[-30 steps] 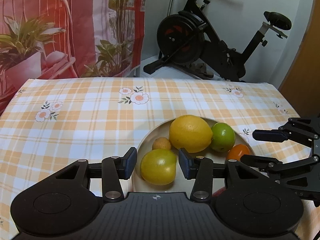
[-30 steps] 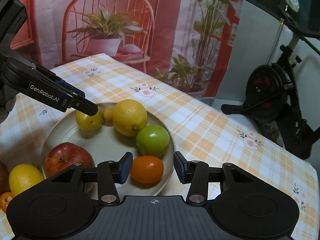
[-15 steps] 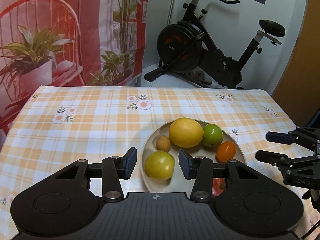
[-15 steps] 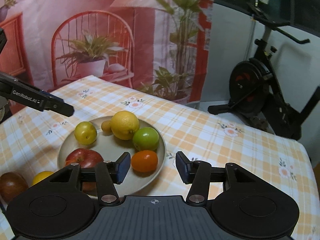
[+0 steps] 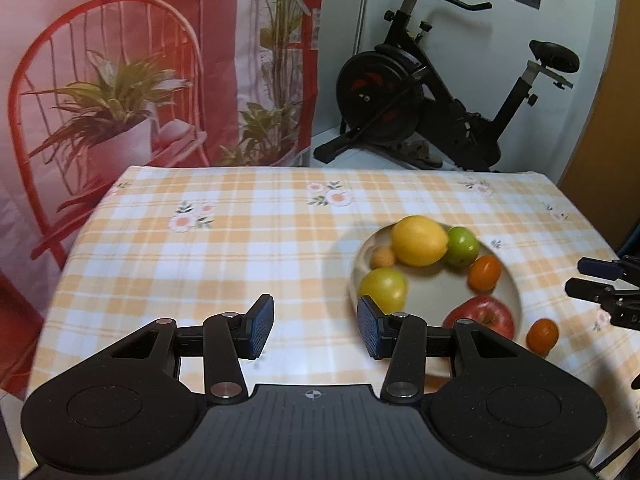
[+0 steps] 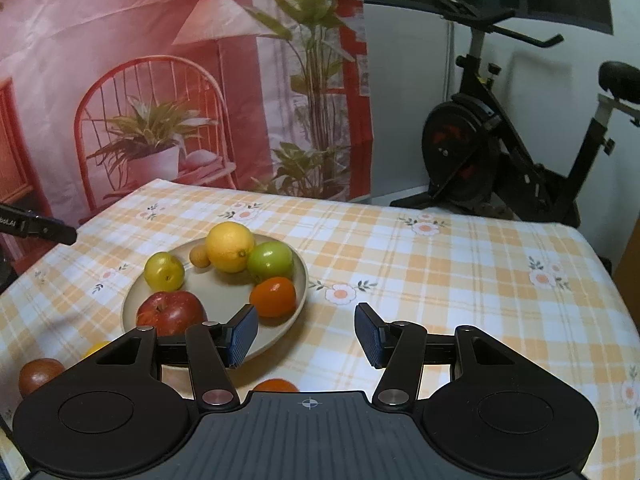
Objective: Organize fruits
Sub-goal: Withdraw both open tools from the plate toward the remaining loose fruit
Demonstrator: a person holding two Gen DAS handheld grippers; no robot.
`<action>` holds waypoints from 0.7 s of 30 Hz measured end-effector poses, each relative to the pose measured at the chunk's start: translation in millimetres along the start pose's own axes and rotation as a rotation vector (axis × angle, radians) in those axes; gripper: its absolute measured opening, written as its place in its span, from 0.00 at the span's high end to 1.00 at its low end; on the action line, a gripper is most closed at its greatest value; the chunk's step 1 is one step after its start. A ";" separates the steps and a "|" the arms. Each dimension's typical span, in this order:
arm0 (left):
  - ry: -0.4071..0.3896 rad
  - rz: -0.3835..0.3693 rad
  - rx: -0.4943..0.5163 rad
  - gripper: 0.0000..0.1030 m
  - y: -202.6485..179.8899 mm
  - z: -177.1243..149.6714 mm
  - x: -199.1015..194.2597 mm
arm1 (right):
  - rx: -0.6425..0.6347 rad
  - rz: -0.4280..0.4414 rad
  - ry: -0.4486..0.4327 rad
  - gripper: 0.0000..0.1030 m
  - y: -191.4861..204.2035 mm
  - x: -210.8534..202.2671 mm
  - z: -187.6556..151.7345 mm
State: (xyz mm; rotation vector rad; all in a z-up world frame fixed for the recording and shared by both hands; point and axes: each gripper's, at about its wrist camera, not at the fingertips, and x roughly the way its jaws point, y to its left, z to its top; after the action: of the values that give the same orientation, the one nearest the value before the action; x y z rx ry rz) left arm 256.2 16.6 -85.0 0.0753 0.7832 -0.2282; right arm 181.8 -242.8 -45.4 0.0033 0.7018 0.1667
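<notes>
Both sets of fingers open, empty – right gripper (image 6: pixel 306 334) just widened; loose orange (image 6: pixel 276 385) at lower centre, nearest right gripper, left gripper (image 5: pixel 316 326) farther.

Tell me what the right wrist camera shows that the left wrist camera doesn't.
Only the right wrist view shows a dark brown fruit and a yellow fruit lying on the tablecloth beside the plate.

Only the left wrist view shows the right hand-held gripper from outside, at its right edge.

Both show the plate with the lemon, green fruit, red apple and orange fruit, plus the exercise bike.
</notes>
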 end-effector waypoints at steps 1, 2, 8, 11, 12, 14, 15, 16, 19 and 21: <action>0.001 0.004 0.000 0.53 4.1 -0.9 -1.8 | 0.003 0.001 0.003 0.51 0.8 -0.1 -1.8; 0.002 0.007 -0.001 0.53 7.0 -1.5 -3.8 | 0.005 0.003 0.006 0.51 2.1 0.3 -3.4; 0.028 -0.012 0.005 0.53 14.3 -8.1 -9.7 | -0.001 0.032 0.040 0.51 18.5 6.5 -12.3; 0.046 -0.043 0.006 0.53 10.2 -15.0 -7.3 | -0.019 0.052 0.068 0.51 28.3 11.5 -17.1; 0.052 -0.056 0.004 0.53 6.9 -17.7 -6.6 | -0.026 0.058 0.077 0.51 32.0 12.9 -18.4; 0.064 -0.081 -0.001 0.53 1.3 -22.4 -3.6 | -0.038 0.076 0.098 0.51 38.7 15.0 -21.1; 0.070 -0.094 -0.004 0.53 -2.0 -24.9 -2.2 | -0.039 0.084 0.105 0.51 40.6 15.5 -21.5; 0.073 -0.106 -0.007 0.53 -4.2 -26.7 -0.9 | -0.042 0.092 0.111 0.51 43.1 15.8 -22.2; 0.083 -0.145 -0.026 0.53 -11.5 -30.4 3.8 | -0.054 0.107 0.124 0.51 49.1 15.8 -23.4; 0.093 -0.173 -0.042 0.53 -16.2 -32.6 6.9 | -0.062 0.117 0.136 0.51 52.0 16.0 -24.3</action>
State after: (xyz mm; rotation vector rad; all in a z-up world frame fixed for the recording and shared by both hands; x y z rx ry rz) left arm 234.7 4.6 -112.7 -0.0221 0.8875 -0.3742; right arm 170.3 -190.3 -71.2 -0.0272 0.8328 0.3028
